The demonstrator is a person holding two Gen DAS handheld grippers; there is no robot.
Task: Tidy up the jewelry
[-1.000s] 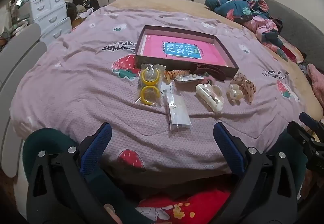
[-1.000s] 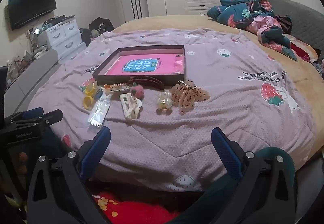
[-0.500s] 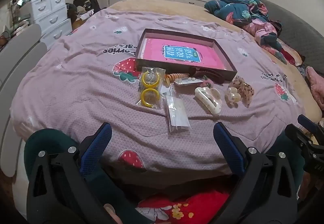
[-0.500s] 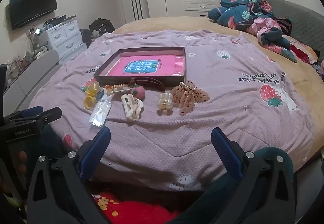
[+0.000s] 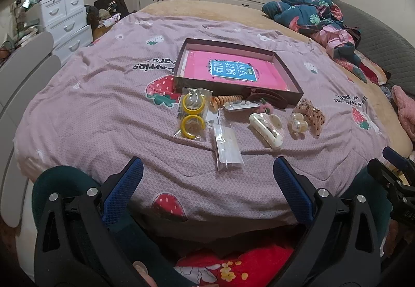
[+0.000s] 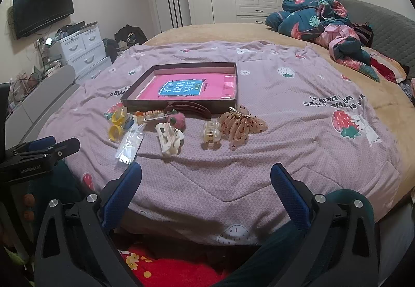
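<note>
**Jewelry waits on the bed, both grippers empty**

Jewelry and hair pieces lie in a loose row on the pink strawberry quilt (image 5: 98, 110), just in front of the shallow box (image 5: 290, 74), none of it inside the box yet.

Starting at the jaws: the left gripper (image 5: 207, 178) hangs low at the near edge of the bed with its blue-padded jaws spread wide and nothing between them. The right gripper (image 6: 206, 182) is the same, jaws wide apart and empty, held off to the side of its partner. Neither touches the quilt or any item.

Nearest the left gripper is a flat clear packet (image 5: 227, 147). Beyond it sits a bag with two yellow hoops (image 5: 192, 113), a white claw clip (image 5: 265, 128), a pearly clip (image 6: 212, 132) and a spotted tan scrunchie (image 6: 240, 125) touching it. Close against the box wall are an orange beaded piece (image 5: 225, 100), a small card of beads (image 5: 240, 105), a pink fuzzy ball (image 6: 178, 118) and a dark brown curved clip (image 5: 267, 95).

Sorting looks hardly begun. The risks, as I see them: the quilt is soft and rumpled, so a jaw pressing down could pinch fabric with the thin packet; the slick plastic could slip free on the lift. The pieces by the box are crowded, so reaching for one may drag its neighbour or wedge it against the wall.
</note>
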